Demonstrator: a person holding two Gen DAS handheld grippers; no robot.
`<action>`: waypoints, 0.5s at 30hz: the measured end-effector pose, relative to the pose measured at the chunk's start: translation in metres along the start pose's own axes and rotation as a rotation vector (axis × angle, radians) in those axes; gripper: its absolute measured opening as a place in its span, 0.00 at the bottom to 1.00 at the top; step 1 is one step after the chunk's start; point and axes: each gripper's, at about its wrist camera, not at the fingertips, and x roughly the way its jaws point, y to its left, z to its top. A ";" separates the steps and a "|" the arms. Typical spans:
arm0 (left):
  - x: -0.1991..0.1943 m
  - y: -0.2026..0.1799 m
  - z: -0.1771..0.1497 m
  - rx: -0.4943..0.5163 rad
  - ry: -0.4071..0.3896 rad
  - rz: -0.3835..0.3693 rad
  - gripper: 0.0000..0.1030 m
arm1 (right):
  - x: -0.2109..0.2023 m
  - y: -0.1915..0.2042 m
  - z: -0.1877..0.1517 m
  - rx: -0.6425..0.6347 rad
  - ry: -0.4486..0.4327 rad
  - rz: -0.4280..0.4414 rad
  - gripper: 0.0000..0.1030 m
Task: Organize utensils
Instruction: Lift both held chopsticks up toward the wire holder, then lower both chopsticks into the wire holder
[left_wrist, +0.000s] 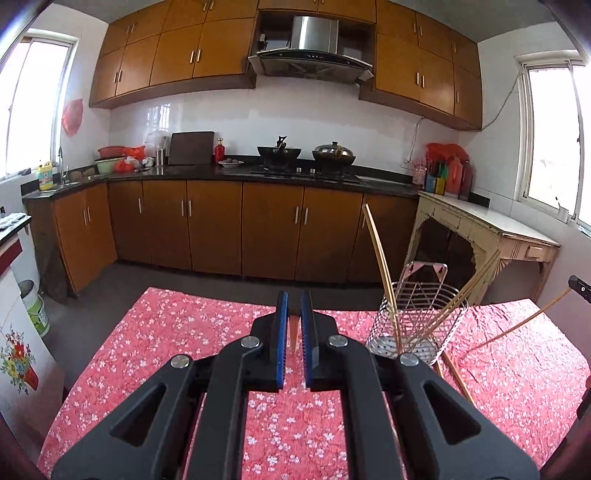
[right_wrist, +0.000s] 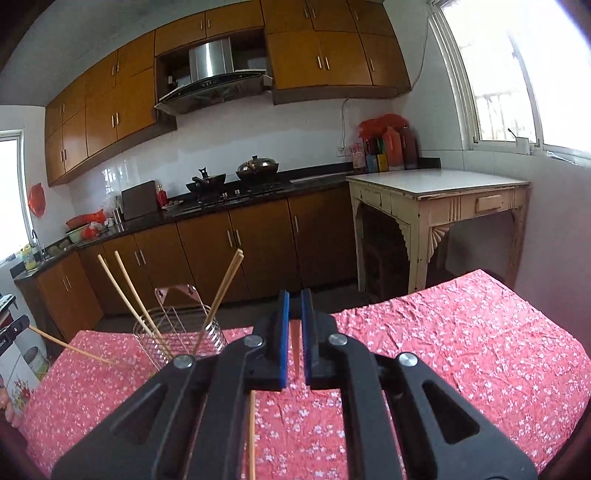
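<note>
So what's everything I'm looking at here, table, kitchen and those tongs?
chopstick holder: one, silver wire, on the tablecloth
chopsticks in holder: at least three, pale wood, leaning outward
loose chopstick: one, pale wood, lying beside the holder
tablecloth: one, red floral, covering the table
woks: two, one black, one steel-lidded, on the hob
side table: one, cream, at the room's right side
left tongs: black, blue pads, shut on a chopstick
right tongs: black, blue pads, shut on another chopstick

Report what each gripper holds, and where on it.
Left gripper: one chopstick, pinched near one end. Right gripper: another chopstick, likewise near one end.
</note>
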 end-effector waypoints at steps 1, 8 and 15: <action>-0.001 0.000 0.002 0.001 -0.005 -0.002 0.07 | -0.001 0.001 0.004 -0.001 -0.007 0.002 0.07; -0.010 -0.009 0.011 0.033 -0.047 0.001 0.07 | -0.009 0.003 0.018 -0.008 -0.038 0.012 0.07; -0.013 -0.014 0.013 0.049 -0.060 0.002 0.07 | -0.015 0.004 0.021 -0.011 -0.039 0.021 0.07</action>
